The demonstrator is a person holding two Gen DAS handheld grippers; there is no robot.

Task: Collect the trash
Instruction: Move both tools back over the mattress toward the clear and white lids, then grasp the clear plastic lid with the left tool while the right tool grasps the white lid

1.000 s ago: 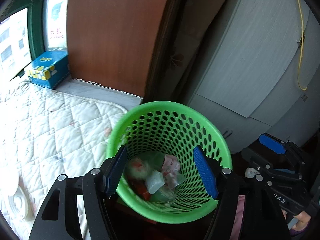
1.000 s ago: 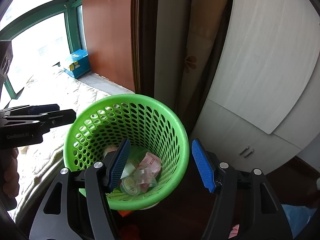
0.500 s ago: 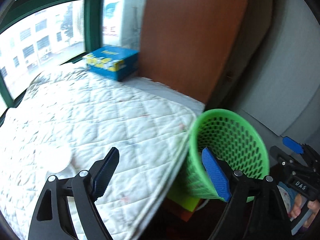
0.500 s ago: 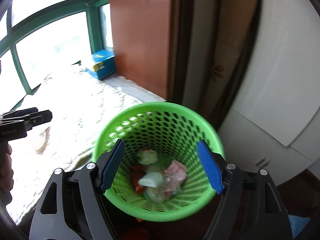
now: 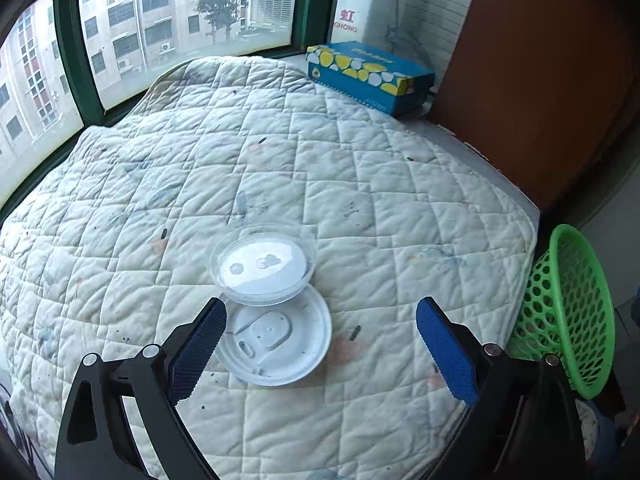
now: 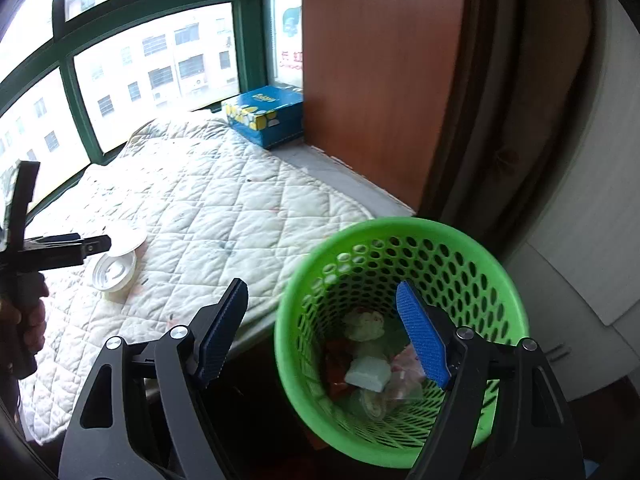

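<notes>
Now your left gripper [image 5: 318, 344] hangs over the quilt [image 5: 360, 184] with its jaws spread wide; they have just been opening, and nothing is pinched between them; the blue pads [image 5: 446, 354] stand clear of everything, though the left one overlaps the lid's edge in the frame. In the left wrist view, the clear cup [image 5: 264, 266] sits at the centre of the frame, and the white lid [image 5: 276, 340] lies flat just below it, their rims touching or overlapping; I cannot tell which. The blue box [image 5: 370, 76] rests at the top of the frame by the window [image 5: 180, 12]; the green basket [image 5: 572, 312] shows at the right edge, beside the quilt's corner.

Your right gripper [image 6: 322, 334] is also open with nothing held; its jaws opened a little further and are no longer widening. In the right wrist view, its right pad stands in front of the basket [image 6: 472, 256] at lower right, its left pad outside the rim over the quilt's [image 6: 224, 216] edge. The trash [image 6: 368, 364] lies in the basket's bottom: a pale block, something red, crumpled wrappers. At the left edge you can see your hand [image 6: 24, 320] on the left gripper's [image 6: 92, 246] handle, its tip over the cup [image 6: 124, 236] and lid [image 6: 114, 274]; the box [image 6: 266, 116] sits at upper centre beside the brown panel [image 6: 380, 72].
</notes>
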